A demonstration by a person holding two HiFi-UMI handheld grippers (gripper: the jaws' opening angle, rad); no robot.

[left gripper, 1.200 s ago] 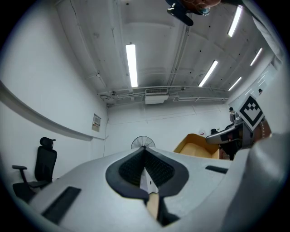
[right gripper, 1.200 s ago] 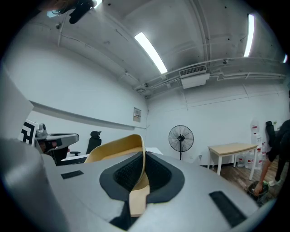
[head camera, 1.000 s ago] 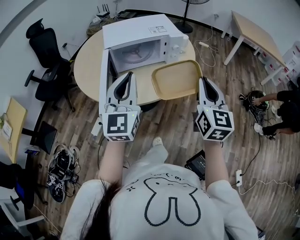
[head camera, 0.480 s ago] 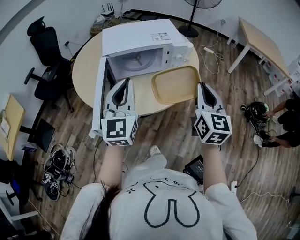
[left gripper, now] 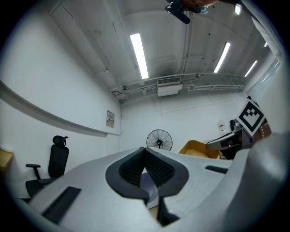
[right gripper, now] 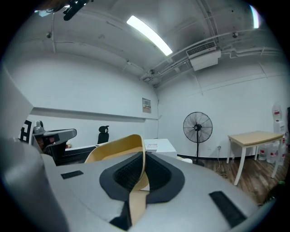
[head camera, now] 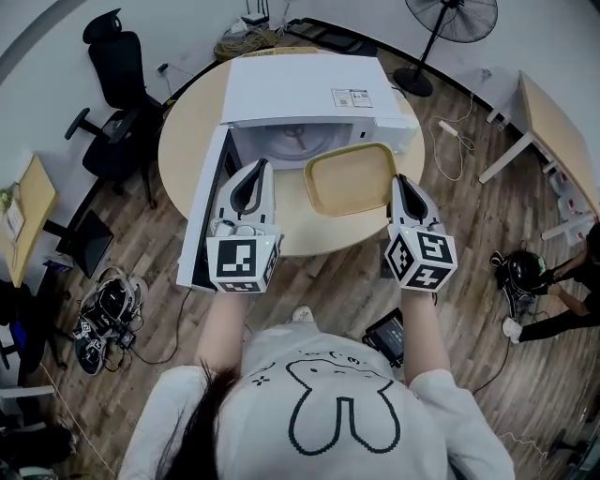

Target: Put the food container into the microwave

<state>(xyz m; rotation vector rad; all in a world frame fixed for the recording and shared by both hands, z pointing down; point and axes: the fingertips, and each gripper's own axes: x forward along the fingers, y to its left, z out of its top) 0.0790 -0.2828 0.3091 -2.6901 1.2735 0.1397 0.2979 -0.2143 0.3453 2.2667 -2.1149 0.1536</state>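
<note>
My right tool (head camera: 397,180) clamps the yellow food container (head camera: 352,178) by its three-o'clock rim. My left tool (head camera: 262,167) is closed, empty. The open microwave (head camera: 309,89) at twelve o'clock is not yet loaded.

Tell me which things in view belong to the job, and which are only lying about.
For the job:
- food container, its rim clamped by the right gripper
- microwave, door open
- round table under it

Lying about:
- office chair
- fan
- side table
</note>
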